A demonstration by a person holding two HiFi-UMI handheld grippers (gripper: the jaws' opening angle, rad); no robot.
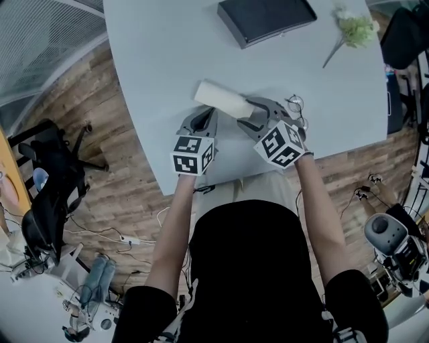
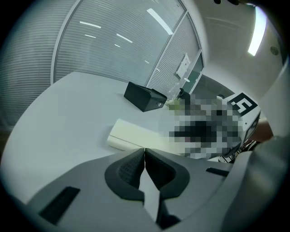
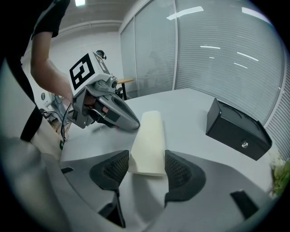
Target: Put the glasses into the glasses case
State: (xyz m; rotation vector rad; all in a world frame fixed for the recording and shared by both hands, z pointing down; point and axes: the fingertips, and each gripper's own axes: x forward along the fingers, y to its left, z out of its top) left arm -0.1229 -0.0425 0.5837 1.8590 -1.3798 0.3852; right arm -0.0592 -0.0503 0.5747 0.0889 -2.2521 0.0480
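Observation:
A cream glasses case (image 1: 222, 100) lies closed on the grey table (image 1: 161, 60), near its front edge. My right gripper (image 1: 247, 115) holds the case's near end, and in the right gripper view both pads (image 3: 174, 170) press against the sides of the case (image 3: 149, 140). Just left of the case, my left gripper (image 1: 208, 114) has its jaws shut with nothing between them (image 2: 145, 156). Its tip points at the long side of the case (image 2: 136, 136). Wire-framed glasses (image 1: 297, 108) lie on the table right of the right gripper.
A black box (image 1: 267, 18) stands at the far side of the table, and a pale green flower sprig (image 1: 355, 29) lies to its right. The table's front edge runs just under both grippers. An office chair (image 1: 50, 167) stands on the wood floor at left.

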